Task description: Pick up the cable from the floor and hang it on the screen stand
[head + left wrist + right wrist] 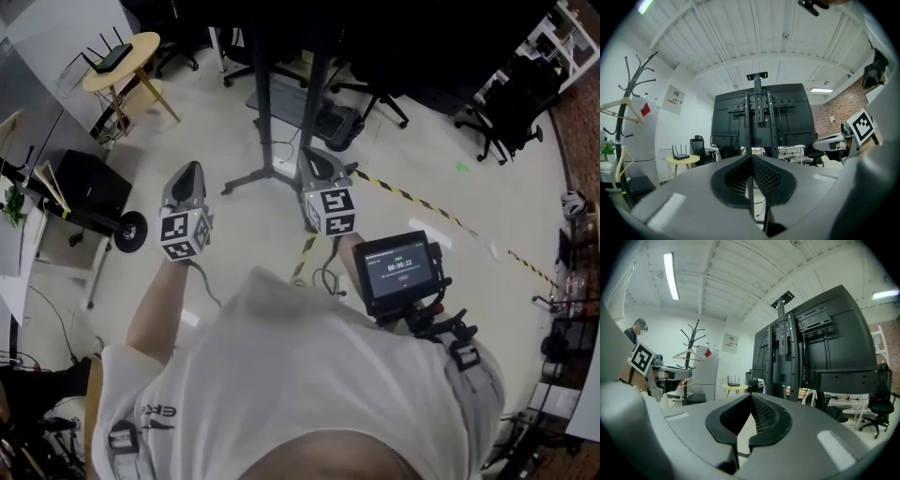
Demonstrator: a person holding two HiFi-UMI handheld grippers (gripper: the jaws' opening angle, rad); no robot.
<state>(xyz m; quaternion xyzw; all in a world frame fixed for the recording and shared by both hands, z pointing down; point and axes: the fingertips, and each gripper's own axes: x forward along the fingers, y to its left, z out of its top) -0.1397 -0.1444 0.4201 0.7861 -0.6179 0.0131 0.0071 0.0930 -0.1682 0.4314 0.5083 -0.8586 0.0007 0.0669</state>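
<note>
Peeking from beneath shirt point(309, 375): cable point(327, 279)

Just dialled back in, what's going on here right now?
A person holds a gripper in each hand, facing the screen stand. The left gripper and right gripper are both shut and empty, held out roughly level towards the stand. The cable lies on the floor close in front of the person, not yet picked up.
</note>
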